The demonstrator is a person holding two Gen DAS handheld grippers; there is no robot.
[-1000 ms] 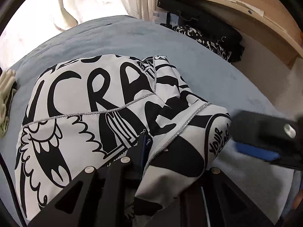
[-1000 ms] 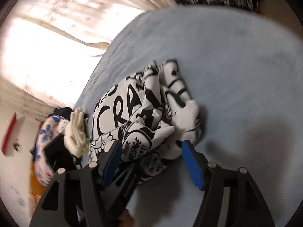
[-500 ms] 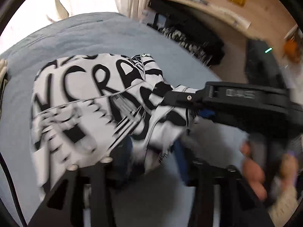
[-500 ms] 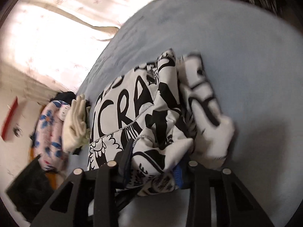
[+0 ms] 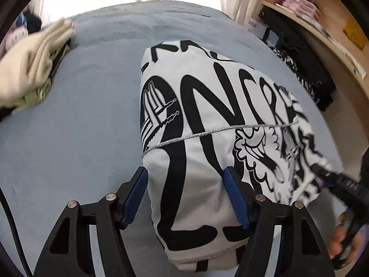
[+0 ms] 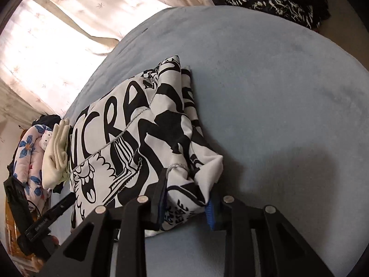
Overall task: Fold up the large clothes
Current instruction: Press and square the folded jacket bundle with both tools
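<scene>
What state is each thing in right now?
Printed garment: folded, lying on the bed.
Left gripper: jaws opening, straddling the garment's near edge, not pinching.
Right gripper: jaws closing on a bunched corner.
Cream clothes: piled at the bed's edge.
Bed: covered in blue.

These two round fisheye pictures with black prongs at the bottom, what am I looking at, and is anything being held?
No robot here: a person holds a two-fingered gripping tool in each hand, with a camera on each looking along its fingers. One picture is from the left tool, the other from the right tool. Both look down at a blue bed cover with a folded white garment printed in black. A cream cloth lies at the bed's edge. The left tool's jaws are opening and straddle the garment without pinching it. The right tool's jaws are closing on a bunched corner of it, blue pads against the fabric.
</scene>
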